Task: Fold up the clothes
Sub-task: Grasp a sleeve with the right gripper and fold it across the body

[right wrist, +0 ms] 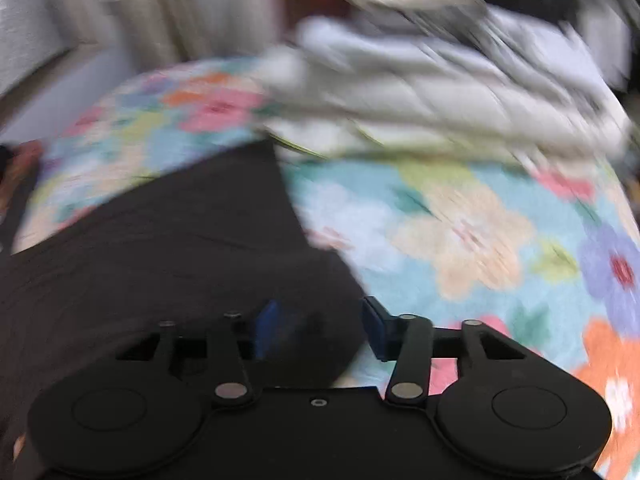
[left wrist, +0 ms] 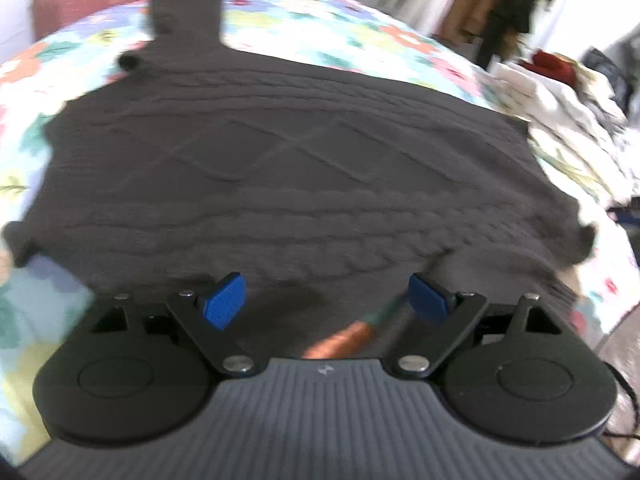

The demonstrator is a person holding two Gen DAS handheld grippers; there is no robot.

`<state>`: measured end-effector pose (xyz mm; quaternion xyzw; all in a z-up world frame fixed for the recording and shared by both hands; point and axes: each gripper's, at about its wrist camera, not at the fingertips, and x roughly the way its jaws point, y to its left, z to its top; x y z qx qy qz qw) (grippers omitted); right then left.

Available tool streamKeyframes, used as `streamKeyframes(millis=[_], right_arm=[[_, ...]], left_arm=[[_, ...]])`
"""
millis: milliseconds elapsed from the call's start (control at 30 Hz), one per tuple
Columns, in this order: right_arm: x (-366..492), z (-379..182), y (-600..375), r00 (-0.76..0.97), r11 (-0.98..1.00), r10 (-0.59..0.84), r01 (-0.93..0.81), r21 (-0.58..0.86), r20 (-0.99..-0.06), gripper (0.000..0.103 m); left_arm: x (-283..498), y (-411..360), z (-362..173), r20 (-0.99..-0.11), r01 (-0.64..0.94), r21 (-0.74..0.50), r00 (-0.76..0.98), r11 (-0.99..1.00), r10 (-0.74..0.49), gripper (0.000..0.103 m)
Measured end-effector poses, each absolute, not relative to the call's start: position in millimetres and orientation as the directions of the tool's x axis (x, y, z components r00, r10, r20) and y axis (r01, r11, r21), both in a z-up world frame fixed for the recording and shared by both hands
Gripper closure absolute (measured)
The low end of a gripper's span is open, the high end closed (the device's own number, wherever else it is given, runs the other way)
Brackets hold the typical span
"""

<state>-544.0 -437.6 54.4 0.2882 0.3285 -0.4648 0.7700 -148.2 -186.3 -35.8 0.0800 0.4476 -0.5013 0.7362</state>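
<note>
Floral bedspread lies under the dark cable-knit sweater, spread just ahead of my left gripper, fingers wide apart and empty. Blur smears the pale clothes pile beyond my right gripper, which is parted around the sweater's corner; whether it touches, I cannot tell.

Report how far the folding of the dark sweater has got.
Done: the sweater lies spread flat on the flowered bedspread, one sleeve stretched out. In hand: nothing; the left claw and right claw are open over its edge. Left: every fold, plus the heap of clothes.
</note>
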Motion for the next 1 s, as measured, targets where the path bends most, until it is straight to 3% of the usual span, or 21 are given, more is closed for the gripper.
streamKeyframes(millis=[100, 233, 333, 467, 500, 600, 767, 833, 1000], right_arm=[[-530.1, 76.9, -406.1, 0.44, 0.524, -0.499, 0.839, 0.145, -0.747, 0.045], [-493.0, 58.7, -381.1, 0.552, 0.699, -0.188, 0.657, 0.284, -0.813, 0.026], [-458.8, 23.4, -368.5, 0.474, 0.774, -0.032, 0.569, 0.279, -0.88, 0.026], [-422.1, -24.9, -368.9, 0.298, 0.839, 0.031, 0.512, 0.187, -0.954, 0.026], [-417.3, -34.1, -370.3, 0.278, 0.841, 0.051, 0.506, 0.192, -0.959, 0.028], [-413.1, -40.8, -358.8, 0.288, 0.869, 0.128, 0.428, 0.247, -0.949, 0.086], [-441.2, 33.9, -326.4, 0.351, 0.93, 0.051, 0.324, 0.172, -0.935, 0.088], [-455.6, 65.6, -314.3, 0.355, 0.947, -0.058, 0.314, 0.061, -0.933, 0.088], [-473.8, 90.0, -316.9, 0.316, 0.931, -0.201, 0.355, -0.081, -0.927, 0.089]], left_arm=[[-156.6, -195.7, -38.7, -0.739, 0.826, -0.357, 0.036, 0.437, -0.672, 0.014], [-169.7, -203.1, -41.6, -0.752, 0.853, -0.346, -0.004, 0.39, -0.659, 0.014], [-176.5, -199.3, -39.5, -0.752, 0.865, -0.334, -0.005, 0.374, -0.66, 0.014], [-171.4, -195.6, -39.3, -0.757, 0.854, -0.334, 0.008, 0.398, -0.653, 0.014], [-169.0, -194.8, -40.2, -0.762, 0.849, -0.332, 0.016, 0.411, -0.648, 0.014], [-159.4, -190.7, -43.7, -0.78, 0.824, -0.327, 0.041, 0.463, -0.625, 0.014], [-152.1, -184.8, -57.2, -0.842, 0.789, -0.298, 0.047, 0.537, -0.537, 0.014], [-157.3, -185.8, -60.0, -0.862, 0.799, -0.272, 0.046, 0.537, -0.505, 0.014], [-176.3, -192.8, -58.2, -0.876, 0.853, -0.203, 0.061, 0.481, -0.478, 0.01]])
